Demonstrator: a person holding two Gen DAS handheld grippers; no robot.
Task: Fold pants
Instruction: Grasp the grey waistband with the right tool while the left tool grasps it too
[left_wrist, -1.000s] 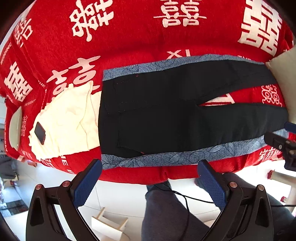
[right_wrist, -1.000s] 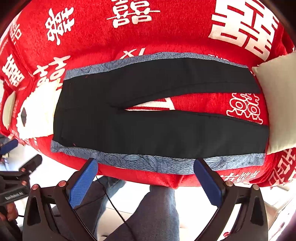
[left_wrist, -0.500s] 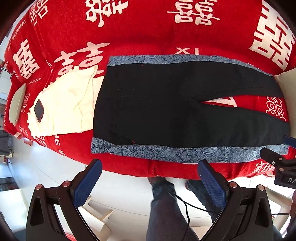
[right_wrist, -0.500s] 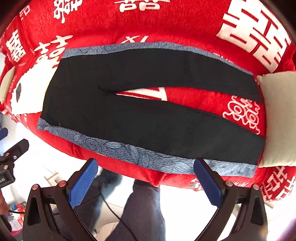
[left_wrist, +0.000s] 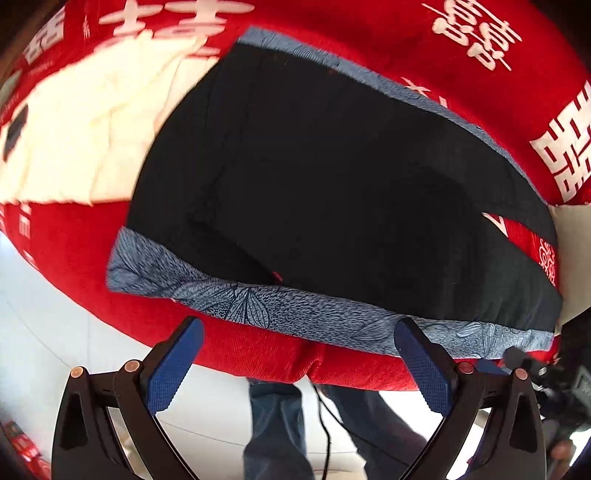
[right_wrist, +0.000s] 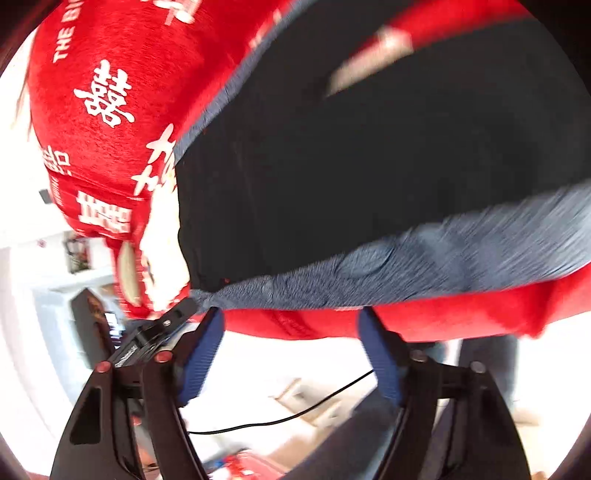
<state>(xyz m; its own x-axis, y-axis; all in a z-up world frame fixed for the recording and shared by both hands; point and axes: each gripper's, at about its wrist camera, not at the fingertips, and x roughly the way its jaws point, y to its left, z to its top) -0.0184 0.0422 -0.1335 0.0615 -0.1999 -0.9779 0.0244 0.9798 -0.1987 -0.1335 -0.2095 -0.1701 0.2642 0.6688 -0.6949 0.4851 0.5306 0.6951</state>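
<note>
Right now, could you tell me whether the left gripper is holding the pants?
No, the left gripper is open and empty, just short of the pants.

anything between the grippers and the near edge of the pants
Nothing visible does. The left gripper is open just short of the blue patterned side stripe of the black pants on the red blanket. The right gripper, jaws closing and empty, also faces that stripe unobstructed.

Black pants (left_wrist: 332, 177) with blue floral side bands, flat on my red bedspread (left_wrist: 461, 48), near edge.
</note>
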